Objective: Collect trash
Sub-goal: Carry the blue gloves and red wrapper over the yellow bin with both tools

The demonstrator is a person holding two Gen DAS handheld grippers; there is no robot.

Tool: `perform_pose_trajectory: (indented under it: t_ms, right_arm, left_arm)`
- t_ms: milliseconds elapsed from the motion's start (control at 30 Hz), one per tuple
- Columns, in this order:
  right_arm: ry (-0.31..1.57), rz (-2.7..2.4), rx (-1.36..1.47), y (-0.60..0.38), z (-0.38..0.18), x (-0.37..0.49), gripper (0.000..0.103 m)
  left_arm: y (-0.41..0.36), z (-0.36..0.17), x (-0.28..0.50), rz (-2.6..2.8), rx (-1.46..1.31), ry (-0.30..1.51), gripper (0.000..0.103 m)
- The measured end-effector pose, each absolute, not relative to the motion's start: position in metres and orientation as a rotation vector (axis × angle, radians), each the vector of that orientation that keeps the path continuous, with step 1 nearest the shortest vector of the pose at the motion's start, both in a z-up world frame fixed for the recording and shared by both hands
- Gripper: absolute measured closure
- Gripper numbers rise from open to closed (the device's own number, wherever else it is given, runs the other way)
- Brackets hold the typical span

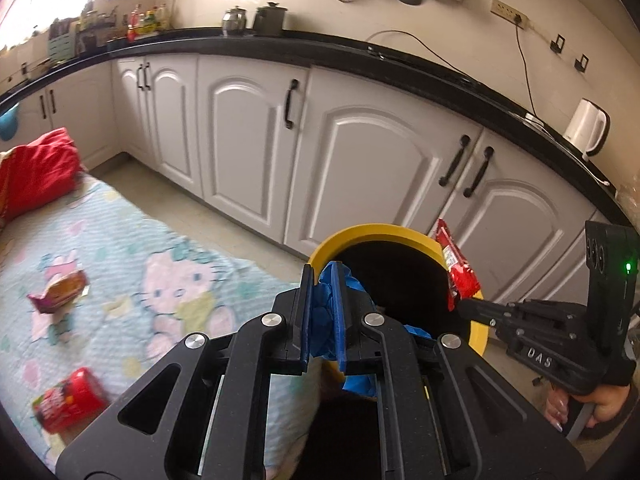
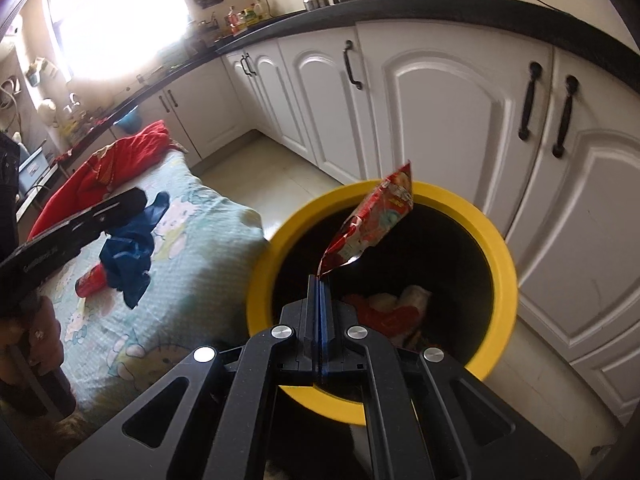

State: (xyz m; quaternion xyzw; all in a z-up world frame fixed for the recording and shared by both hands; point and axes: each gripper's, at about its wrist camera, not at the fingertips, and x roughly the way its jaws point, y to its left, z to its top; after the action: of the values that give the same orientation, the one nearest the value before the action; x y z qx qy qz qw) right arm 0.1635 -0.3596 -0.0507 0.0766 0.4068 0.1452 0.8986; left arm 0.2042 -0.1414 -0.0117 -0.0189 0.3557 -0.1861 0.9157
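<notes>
My left gripper (image 1: 323, 270) is shut on a crumpled blue bag (image 1: 320, 314) at the near rim of the yellow-rimmed bin (image 1: 376, 232). From the right wrist view, that left gripper (image 2: 138, 200) hangs over the bed with the blue bag (image 2: 128, 256) dangling from it. My right gripper (image 2: 319, 278) is shut on the corner of a red snack wrapper (image 2: 376, 216), held over the dark mouth of the bin (image 2: 500, 264). The left wrist view shows the same wrapper (image 1: 456, 268) above the bin's right rim. Red and pale trash (image 2: 392, 308) lies inside the bin.
A bed with a cartoon-cat sheet (image 1: 120, 248) stands left of the bin, bearing a red packet (image 1: 68, 400), a brown-pink wrapper (image 1: 60, 290) and a red pillow (image 1: 36, 172). White cabinets (image 1: 248, 144) under a black counter run behind, with a white kettle (image 1: 586, 128).
</notes>
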Motion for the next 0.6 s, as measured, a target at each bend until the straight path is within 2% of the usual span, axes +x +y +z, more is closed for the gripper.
perform_pose_trajectory:
  t_ms: [600]
  right_arm:
    - [0.943, 0.315, 0.201, -0.372, -0.087, 0.156, 0.102]
  left_arm:
    - [-0.205, -0.040, 0.234, -0.431, 0.002, 0.786, 0.098]
